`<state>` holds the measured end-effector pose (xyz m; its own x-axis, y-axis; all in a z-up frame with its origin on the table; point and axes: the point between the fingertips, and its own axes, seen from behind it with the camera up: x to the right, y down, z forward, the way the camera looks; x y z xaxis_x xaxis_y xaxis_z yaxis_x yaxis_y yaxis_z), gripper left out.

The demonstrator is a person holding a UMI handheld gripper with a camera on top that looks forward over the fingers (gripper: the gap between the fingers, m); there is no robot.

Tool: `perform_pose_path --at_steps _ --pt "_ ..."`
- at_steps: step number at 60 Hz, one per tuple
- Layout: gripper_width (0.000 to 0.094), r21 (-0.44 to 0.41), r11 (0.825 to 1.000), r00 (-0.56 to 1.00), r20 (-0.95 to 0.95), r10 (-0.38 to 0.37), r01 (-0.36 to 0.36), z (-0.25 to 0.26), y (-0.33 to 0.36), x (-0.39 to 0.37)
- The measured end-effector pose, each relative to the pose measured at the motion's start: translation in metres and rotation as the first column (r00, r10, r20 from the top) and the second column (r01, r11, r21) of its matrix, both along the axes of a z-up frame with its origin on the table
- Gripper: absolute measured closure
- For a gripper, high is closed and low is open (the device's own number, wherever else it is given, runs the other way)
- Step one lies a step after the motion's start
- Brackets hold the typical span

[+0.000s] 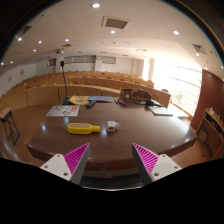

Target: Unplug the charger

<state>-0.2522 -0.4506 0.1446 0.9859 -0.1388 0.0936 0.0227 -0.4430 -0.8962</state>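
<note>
My gripper [111, 160] is open and empty, its two magenta-padded fingers [76, 157] spread wide over the near edge of a large dark wooden conference table [130, 140]. Beyond the fingers, a yellow power strip [83, 127] lies on the table to the left. A small white charger [113, 125] sits just to its right, close to the strip's end. I cannot tell whether it is plugged in. Both are well ahead of my fingers.
Farther back on the table lie papers [62, 111], a yellow-and-blue item [85, 100], and a dark brown bag [140, 96]. A microphone stand [63, 80] rises at the back left. Chairs [12, 122] stand around the table. Bright windows [180, 85] are to the right.
</note>
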Motion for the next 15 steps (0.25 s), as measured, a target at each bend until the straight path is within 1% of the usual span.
perform_pose_path --at_steps 15 --pt "0.0088 0.005 1.000 1.000 0.015 0.005 -0.005 0.004 -0.031 -0.009"
